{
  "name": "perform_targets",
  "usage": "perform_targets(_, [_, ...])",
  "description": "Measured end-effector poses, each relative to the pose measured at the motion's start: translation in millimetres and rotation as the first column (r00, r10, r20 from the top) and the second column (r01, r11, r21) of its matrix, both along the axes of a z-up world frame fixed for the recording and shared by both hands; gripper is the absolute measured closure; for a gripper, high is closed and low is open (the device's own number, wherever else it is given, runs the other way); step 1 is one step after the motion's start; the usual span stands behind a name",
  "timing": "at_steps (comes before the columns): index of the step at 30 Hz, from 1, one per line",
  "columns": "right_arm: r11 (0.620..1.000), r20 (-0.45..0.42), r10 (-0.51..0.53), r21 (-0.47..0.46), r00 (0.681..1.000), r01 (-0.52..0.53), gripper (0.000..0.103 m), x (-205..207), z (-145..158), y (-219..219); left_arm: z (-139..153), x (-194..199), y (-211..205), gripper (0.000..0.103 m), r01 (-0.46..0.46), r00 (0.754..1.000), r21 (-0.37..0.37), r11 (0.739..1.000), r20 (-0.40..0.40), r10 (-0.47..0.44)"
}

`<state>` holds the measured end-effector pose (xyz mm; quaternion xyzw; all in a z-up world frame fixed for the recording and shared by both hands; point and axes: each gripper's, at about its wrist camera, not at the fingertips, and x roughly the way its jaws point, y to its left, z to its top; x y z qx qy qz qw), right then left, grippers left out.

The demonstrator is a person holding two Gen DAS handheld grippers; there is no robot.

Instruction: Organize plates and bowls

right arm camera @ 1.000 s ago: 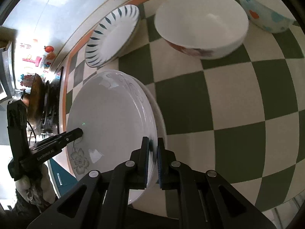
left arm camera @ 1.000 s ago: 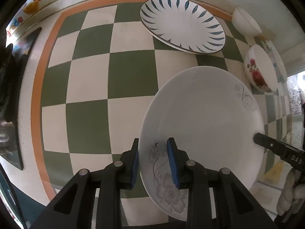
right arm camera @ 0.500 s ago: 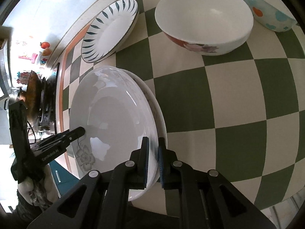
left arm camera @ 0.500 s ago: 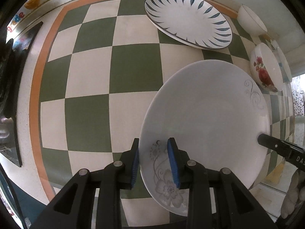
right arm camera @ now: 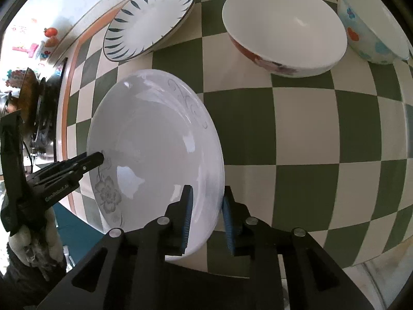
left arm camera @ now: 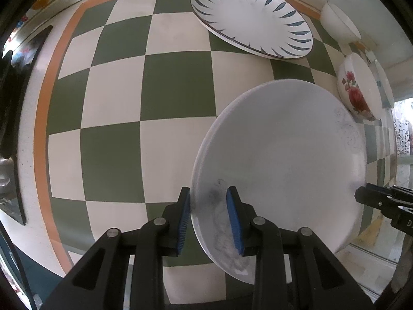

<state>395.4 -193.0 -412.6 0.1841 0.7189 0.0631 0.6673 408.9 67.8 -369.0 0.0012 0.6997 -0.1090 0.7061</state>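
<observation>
Only rt view shows blue-dot bowl (right arm camera: 374,25); both claws, left (left arm camera: 208,217) & right (right arm camera: 206,214), released, straddling white plate (left arm camera: 284,160).

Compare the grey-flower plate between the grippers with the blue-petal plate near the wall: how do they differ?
The grey-flower plate has faint grey flower and scroll marks at two spots on its rim; the blue-petal plate has dark blue petal strokes all round.

The grey-flower plate sits at the near edge with the left gripper and right gripper straddling its rim, jaws open; the blue-petal plate lies untouched by the orange border.

Both are round, white and empty, on the checkered cloth.
</observation>
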Motion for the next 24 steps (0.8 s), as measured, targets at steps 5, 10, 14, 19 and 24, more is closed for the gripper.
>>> perform_targets(5, [0.998, 0.063, -0.025, 0.064, 0.998, 0.021, 0.077, 17.8, 38.9, -13.2, 33.3, 22.9, 19.6, 0.077, -0.082, 0.995, -0.032, 0.996, 0.046, 0.084])
perform_targets(10, [0.991, 0.171, -0.063, 0.127, 0.983, 0.041, 0.062, 88.8, 77.6, -23.4, 57.3, 88.1, 20.7, 0.072, -0.114, 0.987, -0.072, 0.991, 0.101, 0.121])
perform_targets(14, [0.996, 0.175, -0.071, 0.058, 0.982, 0.062, 0.061, 163.3, 55.1, -29.6, 37.0, 153.7, 10.4, 0.073, -0.121, 0.989, -0.063, 0.991, 0.081, 0.125])
perform_targets(19, [0.991, 0.080, -0.124, 0.069, 0.989, 0.119, 0.061, 229.8, 0.0, -35.5, 2.0, 199.8, -1.2, 0.073, -0.079, 0.997, -0.041, 0.996, 0.024, 0.080])
perform_targets(24, [0.989, 0.017, -0.124, 0.079, 0.992, 0.123, 0.063, 256.7, -33.4, -34.5, -21.2, 214.1, -2.6, 0.081, -0.061, 0.998, -0.053, 0.997, -0.028, 0.060])
